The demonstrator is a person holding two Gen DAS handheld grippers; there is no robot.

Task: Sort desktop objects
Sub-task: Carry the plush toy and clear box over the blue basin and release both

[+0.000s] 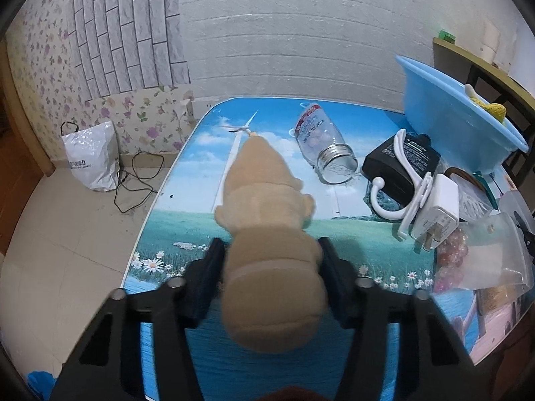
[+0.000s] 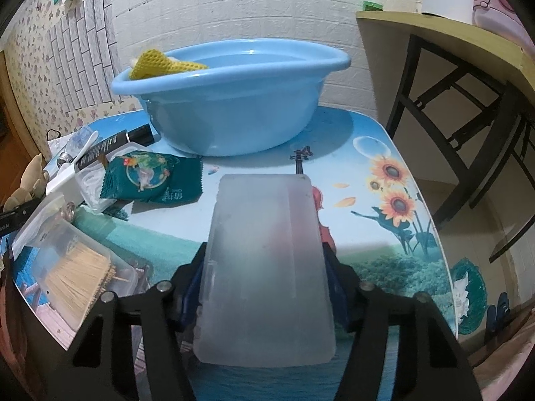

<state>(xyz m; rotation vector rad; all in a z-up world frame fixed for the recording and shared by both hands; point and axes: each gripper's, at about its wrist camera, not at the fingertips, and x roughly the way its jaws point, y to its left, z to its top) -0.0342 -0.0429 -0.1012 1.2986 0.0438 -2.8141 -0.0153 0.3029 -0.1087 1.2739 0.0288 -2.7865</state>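
Note:
My left gripper (image 1: 271, 254) is shut on a tan plush toy (image 1: 264, 207) and holds it above the picture-printed table (image 1: 187, 153). My right gripper (image 2: 265, 264) is shut on a frosted clear plastic box (image 2: 264, 267), held over the table in front of a blue basin (image 2: 230, 100). The basin holds a yellow knitted item (image 2: 157, 63). The basin also shows in the left wrist view (image 1: 448, 107) at the right.
In the left wrist view lie a glass jar (image 1: 321, 143) on its side, a black box (image 1: 401, 163), a white hook (image 1: 401, 180) and a white charger (image 1: 438, 210). In the right wrist view are a green packet (image 2: 150, 177) and a toothpick box (image 2: 77, 277). A wooden shelf (image 2: 468, 43) stands right.

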